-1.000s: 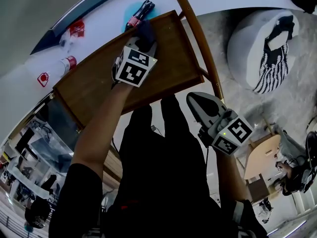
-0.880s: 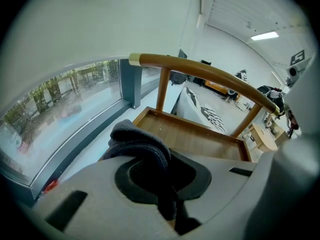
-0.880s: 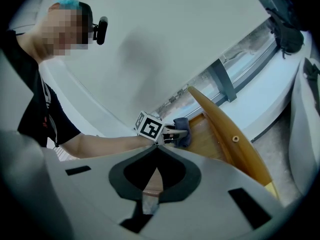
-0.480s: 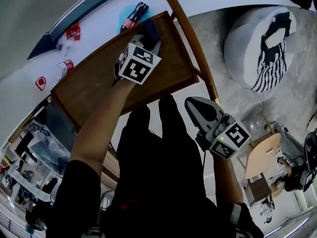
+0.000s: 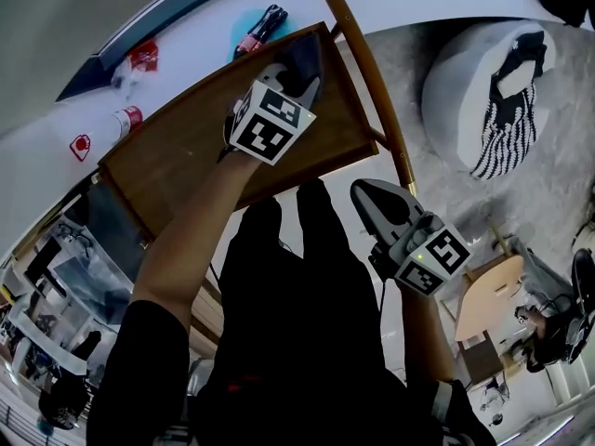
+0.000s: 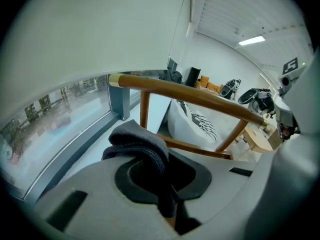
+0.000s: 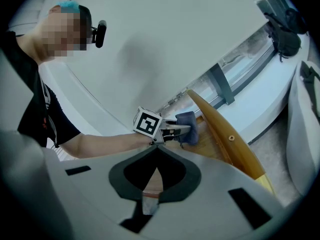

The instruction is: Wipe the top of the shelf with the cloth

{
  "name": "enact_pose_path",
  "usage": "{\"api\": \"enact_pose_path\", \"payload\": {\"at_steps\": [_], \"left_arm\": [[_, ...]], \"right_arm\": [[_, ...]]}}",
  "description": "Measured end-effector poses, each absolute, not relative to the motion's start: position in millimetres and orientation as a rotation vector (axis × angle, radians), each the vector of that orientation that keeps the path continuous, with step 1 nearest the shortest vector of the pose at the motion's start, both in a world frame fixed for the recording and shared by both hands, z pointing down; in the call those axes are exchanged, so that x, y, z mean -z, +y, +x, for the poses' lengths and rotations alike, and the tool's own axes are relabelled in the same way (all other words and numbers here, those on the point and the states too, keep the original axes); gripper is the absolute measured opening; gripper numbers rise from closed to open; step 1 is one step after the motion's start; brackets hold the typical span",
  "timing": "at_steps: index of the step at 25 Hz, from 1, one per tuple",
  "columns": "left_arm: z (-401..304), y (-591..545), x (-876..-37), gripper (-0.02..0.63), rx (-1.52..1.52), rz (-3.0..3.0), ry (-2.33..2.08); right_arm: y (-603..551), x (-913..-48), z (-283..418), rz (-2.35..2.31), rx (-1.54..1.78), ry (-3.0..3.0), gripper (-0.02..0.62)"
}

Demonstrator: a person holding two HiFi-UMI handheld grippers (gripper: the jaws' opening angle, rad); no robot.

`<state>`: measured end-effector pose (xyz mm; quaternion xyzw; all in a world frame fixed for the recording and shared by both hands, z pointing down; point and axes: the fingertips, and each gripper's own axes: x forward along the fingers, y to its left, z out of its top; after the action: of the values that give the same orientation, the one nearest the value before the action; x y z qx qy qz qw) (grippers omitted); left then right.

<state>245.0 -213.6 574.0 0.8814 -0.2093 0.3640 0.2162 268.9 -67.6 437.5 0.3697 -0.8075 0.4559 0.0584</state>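
Note:
The wooden shelf top (image 5: 195, 151) slants across the head view. My left gripper (image 5: 294, 80) reaches over its far right corner, shut on a dark grey cloth (image 5: 304, 59) that lies against the wood. In the left gripper view the cloth (image 6: 137, 141) bunches between the jaws. The right gripper view shows the left gripper (image 7: 181, 129) and the cloth (image 7: 187, 120) by the shelf's slanted pole. My right gripper (image 5: 366, 193) hangs below the shelf's near edge, away from the wood, shut with nothing in it; its jaws (image 7: 150, 194) meet at the tip.
A slanted wooden pole (image 5: 367, 77) runs along the shelf's right side. A dark bottle (image 5: 258, 28) and red-marked items (image 5: 130, 117) lie on the white ledge behind. A white beanbag (image 5: 474, 72) with a striped cloth sits right, a small wooden table (image 5: 488, 300) lower right.
My left gripper has slid the cloth to the right along the shelf's far edge, toward the corner by the pole. The right gripper has barely moved.

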Motion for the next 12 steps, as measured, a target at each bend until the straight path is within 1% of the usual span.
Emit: {"api": "enact_pose_path", "payload": {"at_steps": [6, 12], "left_arm": [[208.3, -207.2, -532.6, 0.049, -0.907, 2.463, -0.668], [129.2, -183.7, -507.9, 0.049, -0.871, 2.419, -0.806]], "right_arm": [[-71.4, -428.8, 238.0, 1.036, -1.345, -2.487, 0.005], [-71.5, -420.5, 189.4, 0.91, -1.306, -2.526, 0.005]]}}
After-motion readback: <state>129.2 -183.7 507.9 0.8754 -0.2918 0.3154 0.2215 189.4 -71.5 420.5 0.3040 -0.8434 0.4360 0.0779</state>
